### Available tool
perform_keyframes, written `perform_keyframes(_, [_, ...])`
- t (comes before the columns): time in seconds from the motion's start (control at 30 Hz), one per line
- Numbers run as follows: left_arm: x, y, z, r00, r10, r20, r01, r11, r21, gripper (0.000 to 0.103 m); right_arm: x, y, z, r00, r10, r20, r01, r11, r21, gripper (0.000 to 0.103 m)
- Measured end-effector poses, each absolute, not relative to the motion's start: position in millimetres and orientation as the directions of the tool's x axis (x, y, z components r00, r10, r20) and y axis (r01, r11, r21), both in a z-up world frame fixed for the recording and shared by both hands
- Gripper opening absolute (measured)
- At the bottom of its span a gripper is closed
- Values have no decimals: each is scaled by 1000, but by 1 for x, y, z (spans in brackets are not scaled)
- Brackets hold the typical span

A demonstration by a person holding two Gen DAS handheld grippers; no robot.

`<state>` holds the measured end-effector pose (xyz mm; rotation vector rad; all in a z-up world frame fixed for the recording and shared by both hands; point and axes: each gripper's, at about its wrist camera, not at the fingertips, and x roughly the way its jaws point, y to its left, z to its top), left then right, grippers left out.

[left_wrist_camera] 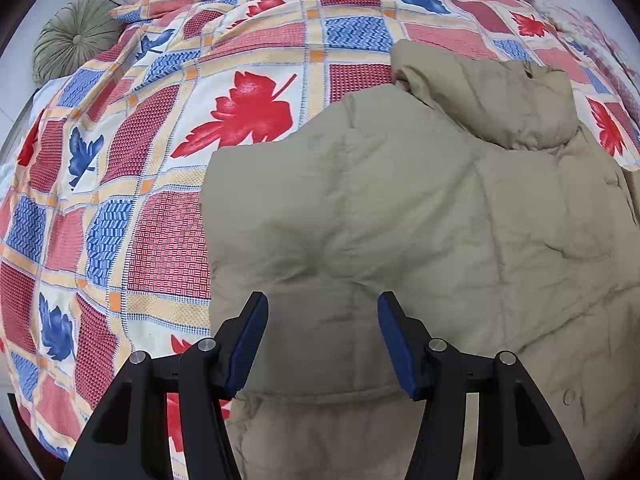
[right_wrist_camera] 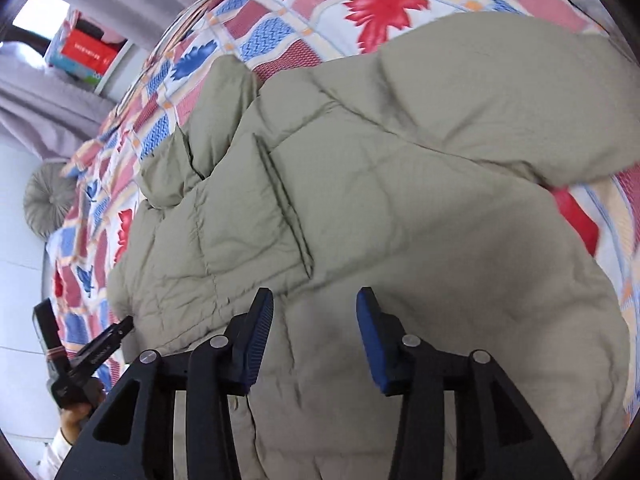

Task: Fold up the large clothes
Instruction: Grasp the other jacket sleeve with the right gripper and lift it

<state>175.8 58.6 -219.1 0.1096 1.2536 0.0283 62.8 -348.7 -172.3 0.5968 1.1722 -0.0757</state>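
Observation:
A large khaki puffer jacket (left_wrist_camera: pixel 400 220) lies spread on a bed, its padded collar (left_wrist_camera: pixel 500 96) at the far end. In the right wrist view the jacket (right_wrist_camera: pixel 360 220) fills the middle, with one sleeve (right_wrist_camera: pixel 500 100) lying across its upper part. My left gripper (left_wrist_camera: pixel 323 298) hangs over the jacket's near left part, jaws apart and nothing between the blue pads. Over the jacket's lower part, my right gripper (right_wrist_camera: pixel 315 292) is likewise open and holds nothing. A finger of my left gripper (right_wrist_camera: pixel 108 340) shows at the jacket's left edge, held by a hand (right_wrist_camera: pixel 74 420).
The bed is covered by a patchwork quilt (left_wrist_camera: pixel 168 240) with red and blue leaves. A round green cushion (left_wrist_camera: pixel 76 36) sits at the bed's far left corner. Grey curtains (right_wrist_camera: pixel 40 100) and a shelf with a red box (right_wrist_camera: pixel 86 52) stand beyond the bed.

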Motion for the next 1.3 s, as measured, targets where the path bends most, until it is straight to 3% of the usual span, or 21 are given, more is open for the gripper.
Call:
perform_keyframes(0.33, [149, -24, -205, 250, 38, -967, 152, 985, 78, 59, 15, -394, -162, 397, 254, -882, 424, 801, 422, 61])
perform_keyframes(0.67, [100, -134, -188, 191, -110, -975, 313, 949, -45, 59, -14, -464, -154, 429, 223, -875, 489, 757, 433, 64])
perform_keyframes(0.7, [99, -145, -187, 191, -123, -974, 320, 946, -56, 65, -16, -474, -152, 437, 214, -874, 498, 752, 433, 68])
perform_keyframes(0.73, [99, -156, -186, 189, -131, -973, 325, 943, -64, 86, -17, -486, -151, 447, 206, -871, 508, 743, 436, 75])
perform_keyframes(0.8, [98, -175, -182, 218, -147, -965, 327, 942, -70, 97, -19, -510, -148, 472, 187, -861, 532, 719, 447, 78])
perform_keyframes(1.0, [102, -220, -181, 242, -148, -959, 358, 932, -54, 97, -21, -583, -147, 519, 124, -846, 607, 643, 467, 78])
perform_keyframes(1.13, [106, -227, -184, 265, -122, -956, 341, 940, -26, 103, -23, -634, -155, 575, 90, -813, 670, 519, 531, 87])
perform_keyframes(1.3, [113, -230, -193, 226, -106, -968, 307, 951, -33, 103, -16, -680, -166, 628, 57, -776, 690, 420, 589, 88])
